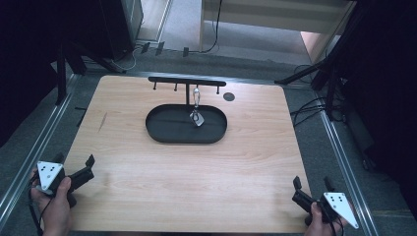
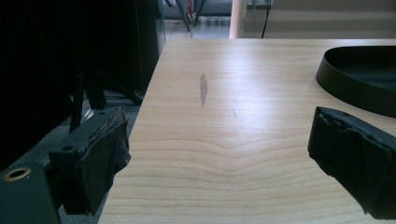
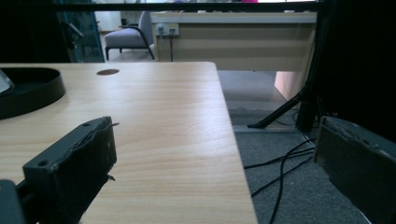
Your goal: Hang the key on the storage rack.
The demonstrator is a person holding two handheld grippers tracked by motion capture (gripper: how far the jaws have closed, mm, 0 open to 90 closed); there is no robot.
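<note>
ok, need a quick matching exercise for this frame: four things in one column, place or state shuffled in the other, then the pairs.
Things:
1. black oval metal tray
2. silver key ring
3. left gripper
4. small dark round hole in the wooden tabletop

Places/states:
A. open, at the table's near left corner
B. hanging from the black hook rack, over the tray
C. right of the rack
D. mid-table, far half

Pairs: 1-D, 2-B, 3-A, 4-C

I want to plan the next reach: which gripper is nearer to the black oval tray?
Left. The left gripper sits near-left of the black oval tray; the right gripper lies farther, near-right.
</note>
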